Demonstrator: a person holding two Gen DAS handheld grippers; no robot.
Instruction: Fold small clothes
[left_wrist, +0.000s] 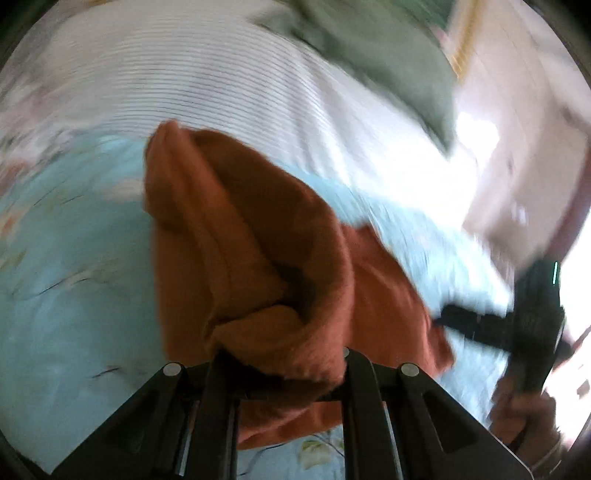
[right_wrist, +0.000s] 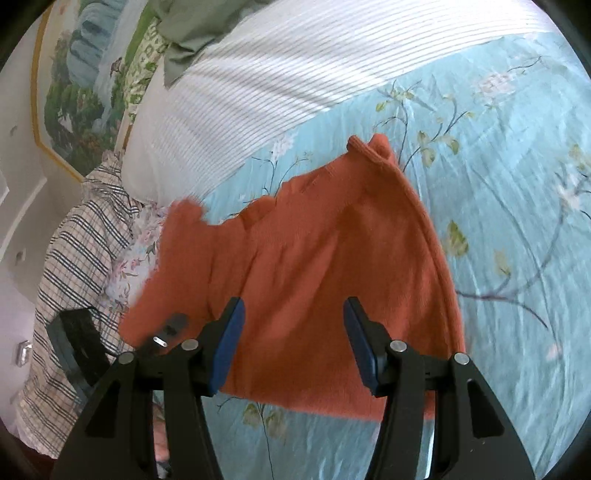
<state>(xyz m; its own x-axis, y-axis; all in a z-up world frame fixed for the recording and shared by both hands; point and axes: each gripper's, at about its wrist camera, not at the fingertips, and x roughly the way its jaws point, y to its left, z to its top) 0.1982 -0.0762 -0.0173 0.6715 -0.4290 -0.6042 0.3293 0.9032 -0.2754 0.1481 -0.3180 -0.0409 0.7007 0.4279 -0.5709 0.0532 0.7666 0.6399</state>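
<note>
The left hand-held gripper (left_wrist: 282, 363) clamps a bunched fold of the one orange garment (right_wrist: 306, 266), lifted at frame centre. The right hand-held gripper (right_wrist: 293, 343) hovers above it, jaws wide apart and empty, over the blue floral bed sheet (right_wrist: 517, 206).

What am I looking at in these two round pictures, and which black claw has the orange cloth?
Each picture comes from a fisheye camera on a hand-held gripper that a person carries, looking out along its two fingers. The left view, blurred by motion, shows the left hand-held gripper shut on a bunched fold of the rust-orange knitted garment. The right view shows the right hand-held gripper open above that garment, holding nothing. The garment lies on a light-blue floral bedsheet, beside a white ribbed blanket and a checked cloth.
</note>
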